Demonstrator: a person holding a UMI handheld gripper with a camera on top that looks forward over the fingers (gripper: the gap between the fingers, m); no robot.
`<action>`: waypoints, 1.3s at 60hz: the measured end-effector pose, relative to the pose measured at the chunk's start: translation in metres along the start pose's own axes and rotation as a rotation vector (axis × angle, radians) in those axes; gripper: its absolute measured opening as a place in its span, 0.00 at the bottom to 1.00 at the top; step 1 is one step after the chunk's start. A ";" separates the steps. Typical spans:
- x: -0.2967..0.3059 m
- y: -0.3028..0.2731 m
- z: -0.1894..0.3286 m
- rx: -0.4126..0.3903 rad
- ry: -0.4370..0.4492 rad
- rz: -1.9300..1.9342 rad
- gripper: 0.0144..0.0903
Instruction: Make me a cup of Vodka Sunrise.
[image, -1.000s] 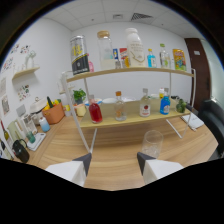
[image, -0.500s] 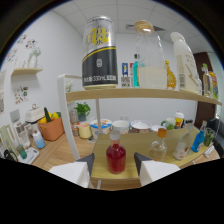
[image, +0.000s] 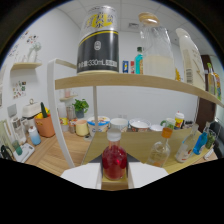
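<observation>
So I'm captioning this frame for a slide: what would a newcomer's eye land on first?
Most likely the small round flask of red liquid, standing on the lower shelf between the tool's open fingers. Next, the big black-and-yellow can looming on the upper shelf, with a cork-topped jar of pale liquid beside it.
</observation>
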 end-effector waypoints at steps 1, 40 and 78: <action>0.000 -0.001 -0.003 0.002 -0.002 0.000 0.27; 0.086 0.061 -0.089 -0.022 -0.026 0.236 0.27; 0.110 0.006 -0.088 0.117 -0.484 2.131 0.26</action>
